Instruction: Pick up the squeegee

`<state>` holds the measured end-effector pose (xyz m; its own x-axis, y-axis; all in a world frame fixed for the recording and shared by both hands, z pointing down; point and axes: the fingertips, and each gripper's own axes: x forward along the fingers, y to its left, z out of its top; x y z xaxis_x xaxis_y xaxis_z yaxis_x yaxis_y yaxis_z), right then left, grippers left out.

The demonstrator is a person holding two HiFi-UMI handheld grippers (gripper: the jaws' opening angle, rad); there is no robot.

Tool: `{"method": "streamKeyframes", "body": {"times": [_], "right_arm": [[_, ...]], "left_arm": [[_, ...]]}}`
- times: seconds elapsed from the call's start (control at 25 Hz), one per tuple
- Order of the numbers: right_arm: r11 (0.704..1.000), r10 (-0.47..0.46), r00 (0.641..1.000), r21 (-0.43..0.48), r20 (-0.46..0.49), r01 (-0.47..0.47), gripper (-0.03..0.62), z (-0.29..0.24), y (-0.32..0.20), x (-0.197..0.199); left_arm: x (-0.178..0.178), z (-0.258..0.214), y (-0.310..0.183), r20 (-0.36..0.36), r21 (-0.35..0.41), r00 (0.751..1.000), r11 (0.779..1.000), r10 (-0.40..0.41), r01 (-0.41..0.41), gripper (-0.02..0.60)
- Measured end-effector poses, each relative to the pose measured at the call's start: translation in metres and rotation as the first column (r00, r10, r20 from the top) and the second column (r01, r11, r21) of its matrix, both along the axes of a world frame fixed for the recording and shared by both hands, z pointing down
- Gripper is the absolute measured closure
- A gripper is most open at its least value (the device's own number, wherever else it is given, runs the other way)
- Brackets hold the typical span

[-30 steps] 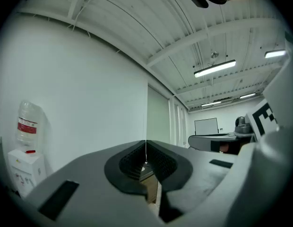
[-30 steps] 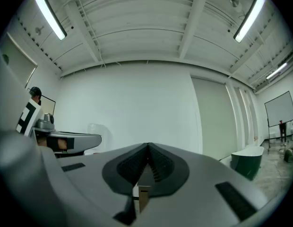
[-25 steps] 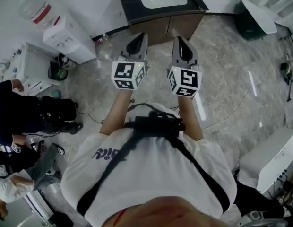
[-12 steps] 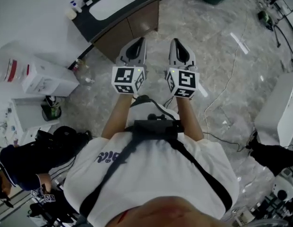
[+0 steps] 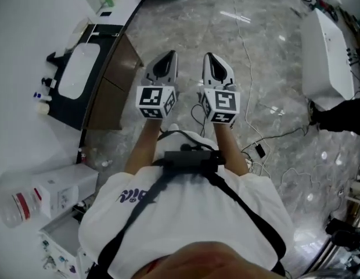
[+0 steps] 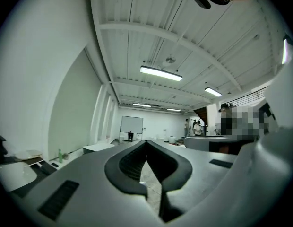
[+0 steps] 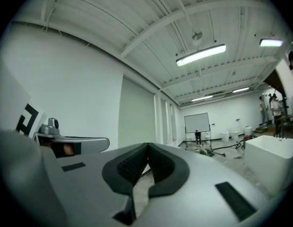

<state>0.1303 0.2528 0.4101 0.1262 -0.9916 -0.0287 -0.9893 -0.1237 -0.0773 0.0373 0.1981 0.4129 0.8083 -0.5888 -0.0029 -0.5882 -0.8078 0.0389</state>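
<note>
Starting nearest, a white shirt [image 5: 186,214] crossed by a black harness [image 5: 189,156] is seen from the head view, with 2 forearms stretched forward from it. The left tongs [image 5: 168,56] and the right tongs [image 5: 209,57] are held level and side by side, slightly apart, above the marbled floor [image 5: 186,16], each carrying its marker cube at the rear. In both gripper views the 2 jaws of each pair are seen pressed together at the tips, with nothing gripped between them. Loose cables [image 5: 255,150] are strewn on the floor just right of the person. At the lower left a water dispenser [image 5: 61,188] is seen, and further along that wall a dark bench [image 5: 64,114] with a white sink [image 5: 78,77] set in it. A white machine [image 5: 328,57] is placed at the upper right. A whiteboard [image 6: 131,125] is visible at the far end of the room. The squeegee cannot be made out in any view.
</note>
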Motion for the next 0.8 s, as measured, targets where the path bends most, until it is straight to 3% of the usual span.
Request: {"method": "streamKeyframes", "body": {"times": [0.16,0.44,0.8], "right_arm": [[0.987,0.161,0.987,0.004,-0.011,-0.161,0.589,-0.002,-0.011,0.024],[0.941,0.338,0.941,-0.020,-0.020,-0.339,0.589,-0.001,-0.007,0.067],[0.913,0.405,0.914,-0.047,-0.022,-0.406,0.589,0.008,-0.034,0.114]], "left_arm": [[0.034,-0.004,-0.026,-0.009,0.012,0.987,0.987,0.159,-0.159,0.571],[0.079,0.004,-0.041,-0.008,-0.015,0.952,0.952,0.305,-0.305,0.571],[0.134,0.019,-0.072,-0.015,-0.058,0.924,0.923,0.381,-0.381,0.571]]}}
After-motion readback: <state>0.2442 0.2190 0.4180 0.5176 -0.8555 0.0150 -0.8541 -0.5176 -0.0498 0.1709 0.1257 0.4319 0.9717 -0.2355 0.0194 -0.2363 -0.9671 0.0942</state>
